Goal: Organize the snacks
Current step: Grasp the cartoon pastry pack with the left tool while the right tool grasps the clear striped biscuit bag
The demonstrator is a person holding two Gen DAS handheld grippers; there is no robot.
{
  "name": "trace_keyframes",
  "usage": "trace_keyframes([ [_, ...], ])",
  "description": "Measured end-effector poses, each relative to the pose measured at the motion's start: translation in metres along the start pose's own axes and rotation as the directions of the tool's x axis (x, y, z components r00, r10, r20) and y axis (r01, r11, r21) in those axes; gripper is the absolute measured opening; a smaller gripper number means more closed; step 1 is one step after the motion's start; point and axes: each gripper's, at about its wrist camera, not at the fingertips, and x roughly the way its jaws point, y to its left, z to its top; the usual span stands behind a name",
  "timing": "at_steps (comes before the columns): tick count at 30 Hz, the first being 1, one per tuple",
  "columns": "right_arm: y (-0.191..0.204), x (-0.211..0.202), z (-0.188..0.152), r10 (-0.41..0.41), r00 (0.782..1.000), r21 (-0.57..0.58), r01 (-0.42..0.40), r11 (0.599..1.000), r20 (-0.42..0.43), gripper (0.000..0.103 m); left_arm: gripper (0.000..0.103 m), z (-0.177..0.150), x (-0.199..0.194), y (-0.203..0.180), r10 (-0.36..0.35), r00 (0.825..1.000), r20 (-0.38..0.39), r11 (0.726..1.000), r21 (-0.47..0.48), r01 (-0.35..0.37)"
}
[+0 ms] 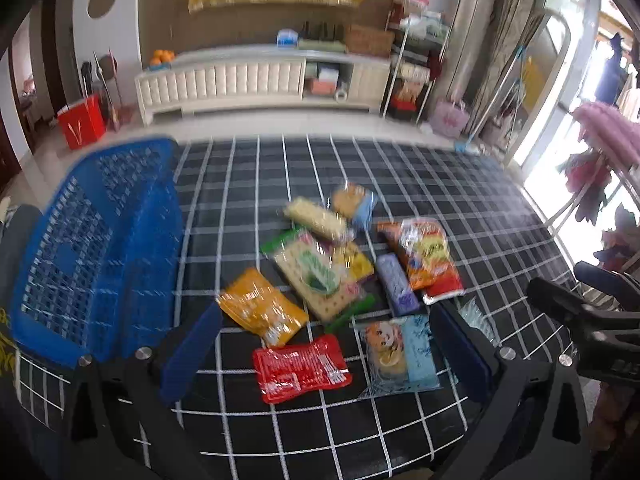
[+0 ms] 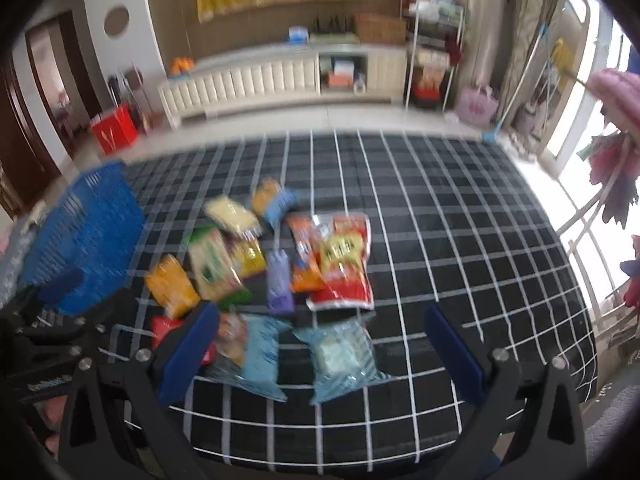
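Note:
Several snack packets lie in a loose pile on the black checked tablecloth (image 1: 440, 184). Nearest my left gripper (image 1: 326, 350) are a red packet (image 1: 302, 368) and a blue cartoon packet (image 1: 400, 352); an orange-yellow packet (image 1: 262, 308) lies just beyond. A blue plastic basket (image 1: 96, 248) stands at the table's left. My left gripper is open, above the near packets, holding nothing. My right gripper (image 2: 320, 350) is open too, hovering over a pale blue striped packet (image 2: 342, 354), with the blue cartoon packet (image 2: 250, 350) by its left finger. A red and yellow bag (image 2: 344, 264) lies further in.
The table's right edge runs along a white railing and a bright window (image 2: 576, 216). Beyond the far table edge is tiled floor, a white cabinet (image 1: 260, 80), a red box (image 1: 82, 126) and a shelf rack (image 1: 416, 64). The other gripper's black body (image 1: 600, 320) shows at right.

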Motion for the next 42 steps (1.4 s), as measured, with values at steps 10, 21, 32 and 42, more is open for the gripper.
trace_keyframes([
  [10, -0.017, 0.08, -0.028, -0.047, 0.979, -0.057, 0.036, 0.998, -0.198, 0.101, 0.103, -0.025, 0.06, -0.007, -0.016, 0.987, -0.158, 1.0, -0.027, 0.012],
  [21, -0.015, 0.121, -0.041, 0.026, 0.962, -0.075, -0.048, 0.996, -0.27, 0.067, 0.103, -0.034, 0.082, -0.022, -0.022, 0.972, -0.235, 1.0, -0.013, 0.019],
  [32, -0.049, 0.073, -0.042, 0.03, 0.993, 0.002, -0.03, 1.0, -0.115, 0.061, 0.103, -0.036, 0.099, -0.067, -0.023, 0.95, -0.311, 0.996, 0.073, 0.048],
  [42, -0.066, 0.068, -0.047, 0.055, 0.994, 0.032, -0.052, 0.998, -0.096, 0.061, 0.103, -0.031, 0.136, -0.087, 0.054, 0.932, -0.359, 0.991, 0.135, -0.005],
])
